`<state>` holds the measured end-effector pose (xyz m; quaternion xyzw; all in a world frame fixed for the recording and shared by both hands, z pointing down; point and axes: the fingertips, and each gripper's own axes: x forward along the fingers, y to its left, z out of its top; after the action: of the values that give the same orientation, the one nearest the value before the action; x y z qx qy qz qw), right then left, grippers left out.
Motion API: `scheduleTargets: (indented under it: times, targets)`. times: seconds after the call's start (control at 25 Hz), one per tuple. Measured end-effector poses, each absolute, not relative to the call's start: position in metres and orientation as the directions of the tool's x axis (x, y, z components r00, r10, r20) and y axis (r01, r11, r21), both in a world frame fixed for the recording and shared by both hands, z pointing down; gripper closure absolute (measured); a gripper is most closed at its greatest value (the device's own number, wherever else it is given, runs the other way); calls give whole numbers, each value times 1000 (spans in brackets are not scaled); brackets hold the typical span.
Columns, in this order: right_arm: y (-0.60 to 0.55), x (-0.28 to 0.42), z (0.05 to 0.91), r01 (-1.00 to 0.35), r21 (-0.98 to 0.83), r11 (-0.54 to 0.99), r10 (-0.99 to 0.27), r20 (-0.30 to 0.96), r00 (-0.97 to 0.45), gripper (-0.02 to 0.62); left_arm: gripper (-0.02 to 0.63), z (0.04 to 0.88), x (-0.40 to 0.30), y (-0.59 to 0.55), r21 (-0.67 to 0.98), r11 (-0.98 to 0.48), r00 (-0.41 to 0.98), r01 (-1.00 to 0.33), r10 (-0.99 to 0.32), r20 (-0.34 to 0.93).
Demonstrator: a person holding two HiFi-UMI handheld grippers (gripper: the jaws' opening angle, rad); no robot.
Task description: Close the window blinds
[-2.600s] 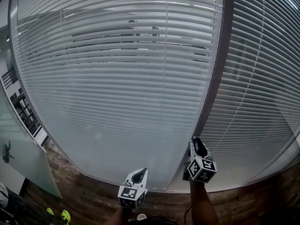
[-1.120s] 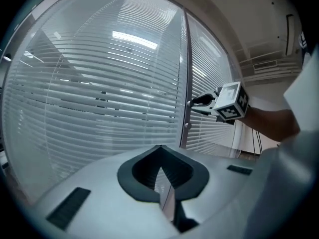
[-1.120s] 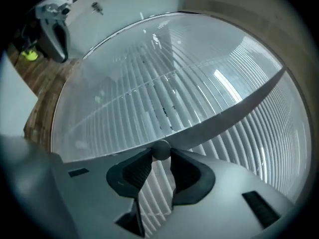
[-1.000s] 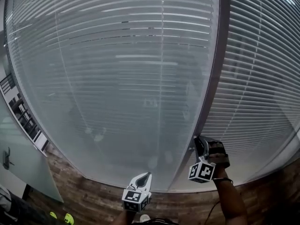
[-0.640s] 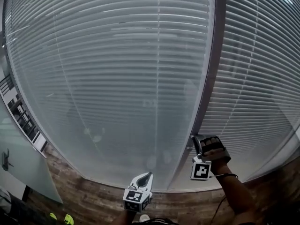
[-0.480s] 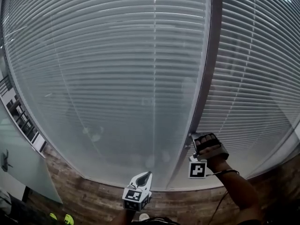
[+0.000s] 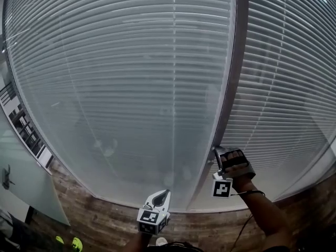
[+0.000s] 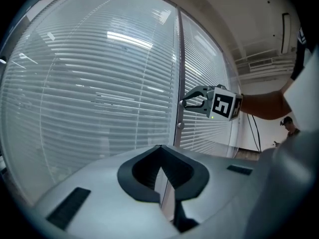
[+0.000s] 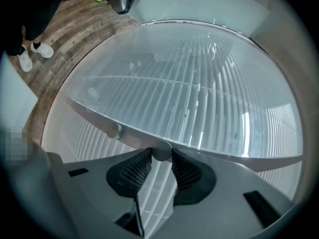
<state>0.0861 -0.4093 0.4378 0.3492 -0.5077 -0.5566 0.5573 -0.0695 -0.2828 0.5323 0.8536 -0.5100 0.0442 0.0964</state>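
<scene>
Right hand-held gripper (image 7: 216, 154) clamped on the round tilt knob (image 9: 161, 151) at the frame post (image 7: 231, 88), beside the window blinds (image 7: 131, 77). Left hand-held gripper (image 7: 163, 194) clenched, empty, held low. Step: twisting slats closed; they look nearly flat. Next: probably 1 finishing twist, then release.

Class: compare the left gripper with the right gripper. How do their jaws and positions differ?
The left gripper has its jaws shut on nothing; the right gripper has its jaws clamped on a small round knob. The left gripper hangs short of the blinds; the right gripper is up at the window frame. Both point toward the blinds.
</scene>
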Motion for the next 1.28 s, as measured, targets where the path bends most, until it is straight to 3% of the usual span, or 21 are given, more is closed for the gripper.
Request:
scheduleTargets:
  times: [0.32, 0.64, 0.88, 1.08, 1.28]
  targets:
    - [-400, 93, 424, 165, 985, 47, -988, 70, -138, 472, 606, 529, -86, -277, 127, -394, 412, -910, -890, 194]
    - [-365, 96, 407, -401, 913, 76, -991, 25, -133, 472, 606, 517, -88, -276, 104, -370, 383, -923, -908, 172]
    - [-329, 90, 407, -629, 763, 145, -985, 50, -166, 474, 606, 519, -78, -268, 55, -374, 378, -926, -910, 169]
    - [-298, 80, 417, -748, 644, 160, -969, -40, -242, 580, 606, 515, -66, -263, 55, -387, 391, -920, -909, 144]
    - [-274, 77, 433, -859, 441, 261, -952, -31, -306, 592, 606, 505, -70, -258, 65, -337, 343, -939, -932, 115]
